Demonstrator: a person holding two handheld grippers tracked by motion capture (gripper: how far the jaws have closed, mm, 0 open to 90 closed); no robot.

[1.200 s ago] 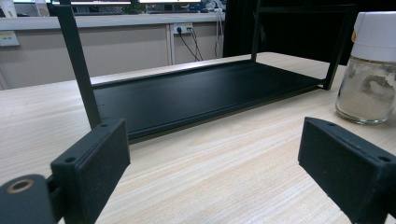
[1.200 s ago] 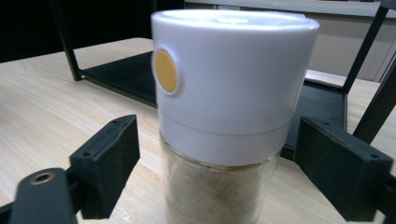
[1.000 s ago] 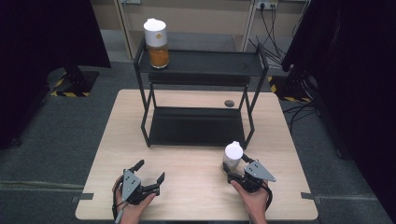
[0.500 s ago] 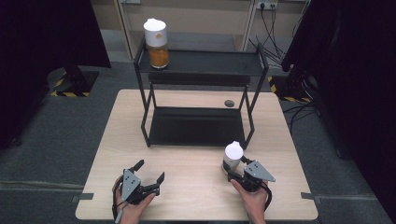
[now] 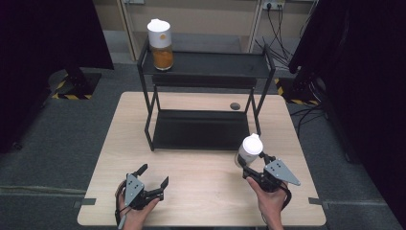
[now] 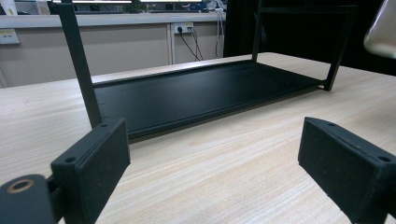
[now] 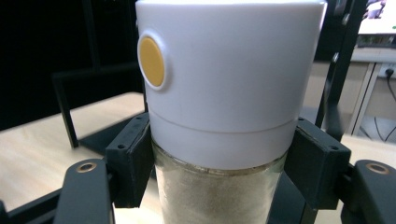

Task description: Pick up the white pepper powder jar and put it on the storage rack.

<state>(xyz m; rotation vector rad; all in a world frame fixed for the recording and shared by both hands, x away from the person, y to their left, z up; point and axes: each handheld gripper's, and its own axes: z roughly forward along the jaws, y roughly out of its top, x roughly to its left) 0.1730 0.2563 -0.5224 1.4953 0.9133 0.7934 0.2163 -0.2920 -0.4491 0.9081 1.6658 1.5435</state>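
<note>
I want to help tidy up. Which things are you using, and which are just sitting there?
In use:
- jar with pale powder, held in the right gripper
- rack, likely where it goes
- orange jar already on the rack's top shelf

Just there:
- left gripper, open
- small dark disc on the table
- cables behind

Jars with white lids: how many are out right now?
2. One jar of orange contents stands on the rack's top shelf, left end; the other jar is clamped in the right gripper.
</note>
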